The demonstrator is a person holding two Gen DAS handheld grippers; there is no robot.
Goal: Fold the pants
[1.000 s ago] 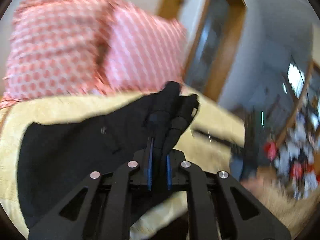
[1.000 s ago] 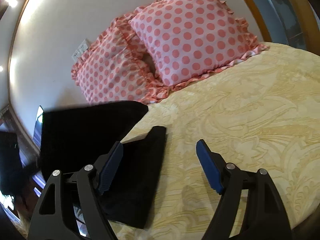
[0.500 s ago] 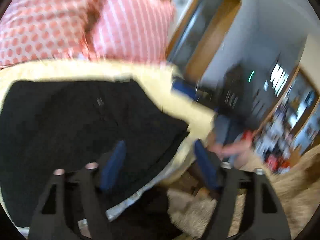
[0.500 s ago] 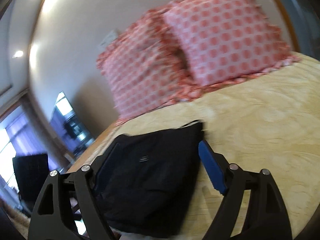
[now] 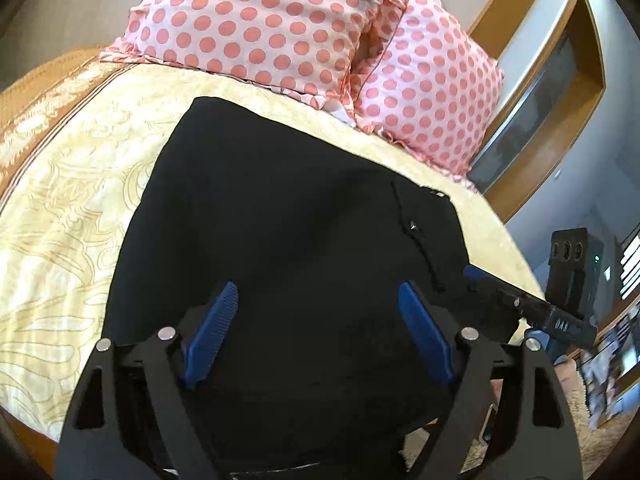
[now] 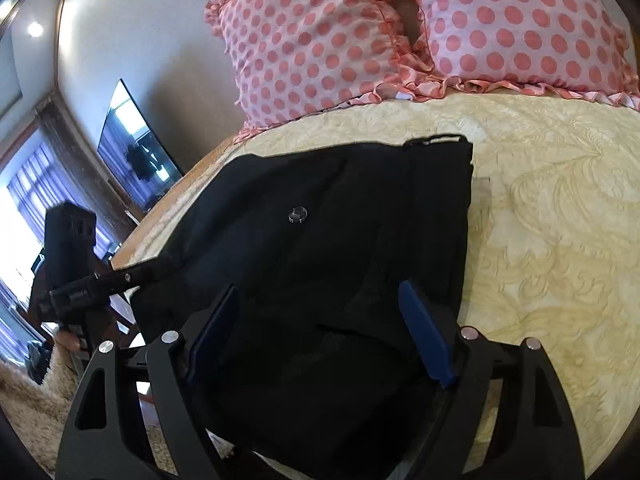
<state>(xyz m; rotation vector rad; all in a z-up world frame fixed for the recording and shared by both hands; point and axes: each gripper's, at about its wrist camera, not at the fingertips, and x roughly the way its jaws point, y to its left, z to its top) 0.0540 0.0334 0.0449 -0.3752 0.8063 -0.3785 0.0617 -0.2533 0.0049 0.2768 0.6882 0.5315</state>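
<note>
Folded black fabric pants [image 5: 288, 216] lie on the cream patterned bedspread [image 5: 72, 208] while the left gripper [image 5: 318, 338] and right gripper [image 6: 320, 332] hover above, jaws apart and empty.

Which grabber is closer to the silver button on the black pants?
Right, probably. The right gripper points straight at the silver button on the black pants; the left gripper hovers farther aside.

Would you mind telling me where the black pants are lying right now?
In both wrist views the black pants lie on the yellow bedspread, just in front of the two polka-dot pillows, near the bed's edge beneath both open tongs.
</note>
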